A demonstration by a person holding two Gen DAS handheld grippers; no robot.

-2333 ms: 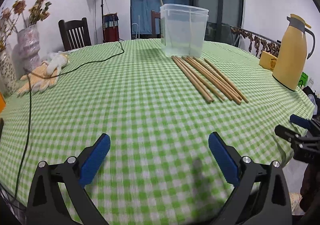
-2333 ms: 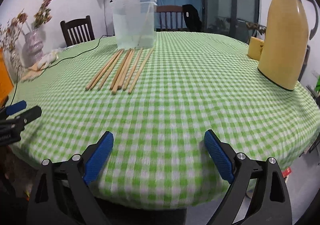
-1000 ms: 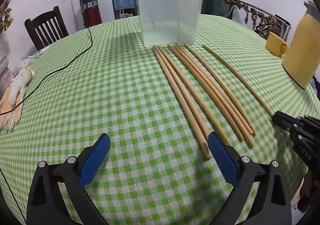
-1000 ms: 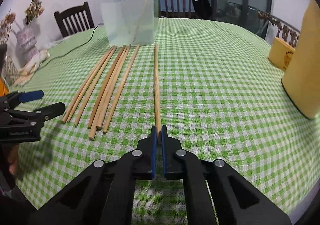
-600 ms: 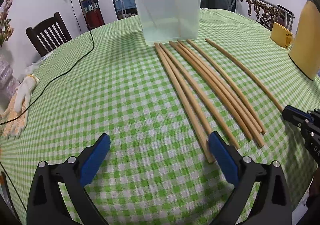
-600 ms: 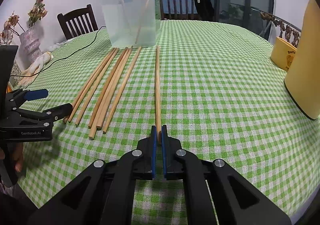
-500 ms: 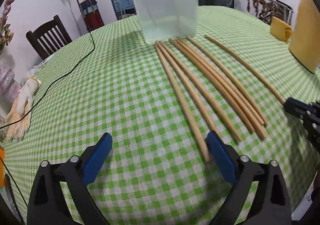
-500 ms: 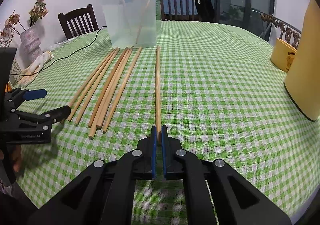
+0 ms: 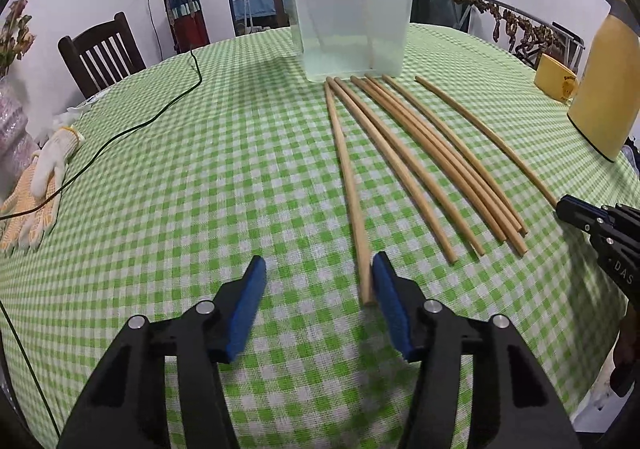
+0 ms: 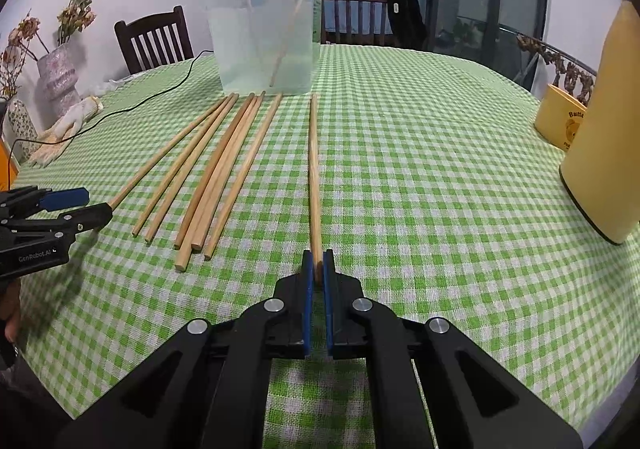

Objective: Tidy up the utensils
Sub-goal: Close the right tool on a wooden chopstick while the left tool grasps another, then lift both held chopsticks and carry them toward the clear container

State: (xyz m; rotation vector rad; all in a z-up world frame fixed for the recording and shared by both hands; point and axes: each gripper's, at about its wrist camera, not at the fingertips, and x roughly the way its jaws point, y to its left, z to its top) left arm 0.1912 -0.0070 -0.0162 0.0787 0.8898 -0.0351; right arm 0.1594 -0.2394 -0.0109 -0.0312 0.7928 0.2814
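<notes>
So the left gripper [image 9: 318, 275] is sitting with its blue pads apart, the right pad touching the near tip of the leftmost long wooden chopstick [image 9: 347, 185]. Five more wooden chopsticks [image 9: 424, 157] are lying beside it in front of the clear plastic tub [image 9: 352, 13]. The right gripper [image 10: 315, 269] is pinching the lone rightmost chopstick [image 10: 314, 165] on the green checked tablecloth [image 10: 420, 189]

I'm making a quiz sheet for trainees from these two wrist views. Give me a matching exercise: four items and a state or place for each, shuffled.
1. right gripper
2. left gripper
3. clear plastic tub
4. yellow thermos

A. open, beside a chopstick's near end
B. stands at the table's right edge
C. shut on the lone chopstick
D. holds two leaning sticks

Pairs: 1-C, 2-A, 3-D, 4-B
</notes>
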